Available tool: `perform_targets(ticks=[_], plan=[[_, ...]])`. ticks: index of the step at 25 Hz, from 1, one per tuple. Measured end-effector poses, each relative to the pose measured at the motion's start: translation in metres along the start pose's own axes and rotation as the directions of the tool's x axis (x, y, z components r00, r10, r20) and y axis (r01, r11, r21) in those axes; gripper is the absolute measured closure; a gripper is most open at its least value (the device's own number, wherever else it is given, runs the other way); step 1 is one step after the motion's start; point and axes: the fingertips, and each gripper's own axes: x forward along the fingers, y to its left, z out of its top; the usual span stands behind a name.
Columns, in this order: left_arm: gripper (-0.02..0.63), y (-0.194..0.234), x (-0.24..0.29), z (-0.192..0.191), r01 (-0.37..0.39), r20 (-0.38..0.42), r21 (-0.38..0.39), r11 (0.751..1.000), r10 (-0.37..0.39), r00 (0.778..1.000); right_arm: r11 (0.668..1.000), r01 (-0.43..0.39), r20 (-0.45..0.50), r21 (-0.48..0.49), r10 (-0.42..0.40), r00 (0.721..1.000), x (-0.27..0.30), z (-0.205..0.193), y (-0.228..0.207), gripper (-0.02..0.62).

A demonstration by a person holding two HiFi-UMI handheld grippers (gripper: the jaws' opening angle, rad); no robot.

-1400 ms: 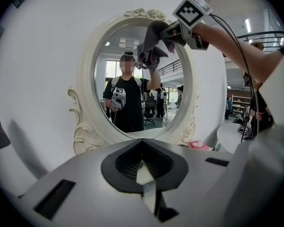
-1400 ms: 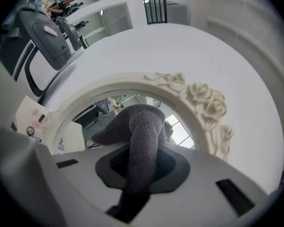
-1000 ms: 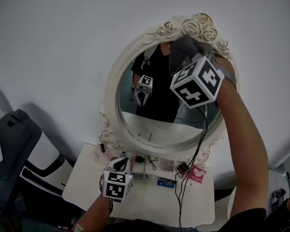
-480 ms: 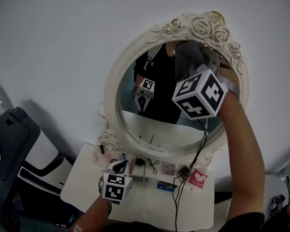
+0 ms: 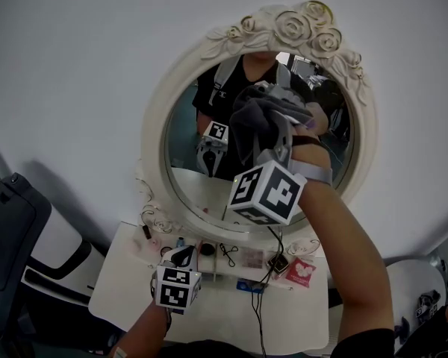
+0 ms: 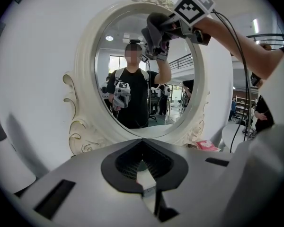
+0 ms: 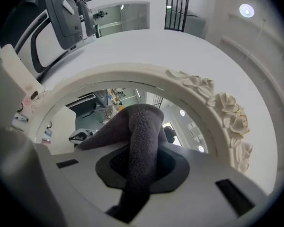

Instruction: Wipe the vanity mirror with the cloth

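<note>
In the head view, the cloth (image 5: 257,121) and the marker cube cover your right gripper (image 5: 275,142), so its jaw tips and the spot where cloth meets glass are out of sight. Your forearm (image 5: 343,245) hides part of the lower right rim of the vanity mirror (image 5: 155,118). The small items (image 5: 243,258) along the back of the table (image 5: 127,289) are too small to identify. A grey and white seat-like object (image 5: 15,230) is cut off by the left edge. In the right gripper view, the cloth fills the gap between the jaws and hides their inner faces. In the left gripper view, the body of your left gripper (image 6: 142,155) covers the mirror's bottom rim.
</note>
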Motion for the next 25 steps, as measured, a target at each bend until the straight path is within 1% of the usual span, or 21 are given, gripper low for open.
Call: perform_targets(ticks=[3,5,8,9,11,14,16,20,22,25], plan=[[0.603,0.006,0.002,0.002,-0.016,0.008,-0.019,1.0,0.017,1.0,0.998,-0.067,0.006,-0.002,0.067,0.998,-0.003,-0.009,0.045,0.538],[0.603,0.008,0.001,0.005,-0.022,0.016,-0.022,1.0,0.022,1.0,0.991,-0.137,-0.002,0.003,0.137,0.991,-0.006,-0.017,0.086,0.54],[0.603,0.01,-0.002,0.006,-0.027,0.023,-0.023,0.999,0.027,0.999,0.962,-0.274,-0.026,-0.001,0.274,0.961,-0.014,-0.034,0.166,0.538],[0.603,0.011,-0.003,0.005,-0.03,0.022,-0.025,0.999,0.03,0.999,0.951,-0.308,-0.032,-0.013,0.307,0.951,-0.016,-0.04,0.193,0.538],[0.603,0.016,-0.007,0.003,-0.04,0.022,-0.03,0.999,0.041,0.999,0.939,-0.341,-0.034,-0.036,0.34,0.94,-0.021,-0.05,0.241,0.538],[0.603,0.027,-0.013,0.0,-0.063,0.019,-0.037,0.997,0.064,0.998,0.928,-0.371,-0.044,-0.035,0.369,0.928,-0.024,-0.06,0.294,0.538],[0.603,0.035,-0.018,-0.002,-0.08,0.016,-0.043,0.996,0.08,0.997,0.905,-0.425,-0.074,-0.027,0.422,0.904,-0.026,-0.067,0.328,0.538],[0.603,0.046,-0.03,-0.009,-0.109,0.011,-0.054,0.993,0.109,0.994,0.843,-0.537,-0.143,0.005,0.532,0.834,-0.03,-0.078,0.385,0.538],[0.603,0.051,-0.036,-0.011,-0.121,0.009,-0.059,0.991,0.122,0.993,0.825,-0.565,-0.176,0.025,0.56,0.81,-0.031,-0.082,0.4,0.538],[0.603,0.06,-0.044,-0.013,-0.139,0.012,-0.063,0.988,0.14,0.99,0.808,-0.587,-0.209,0.052,0.584,0.785,-0.029,-0.083,0.405,0.541]])
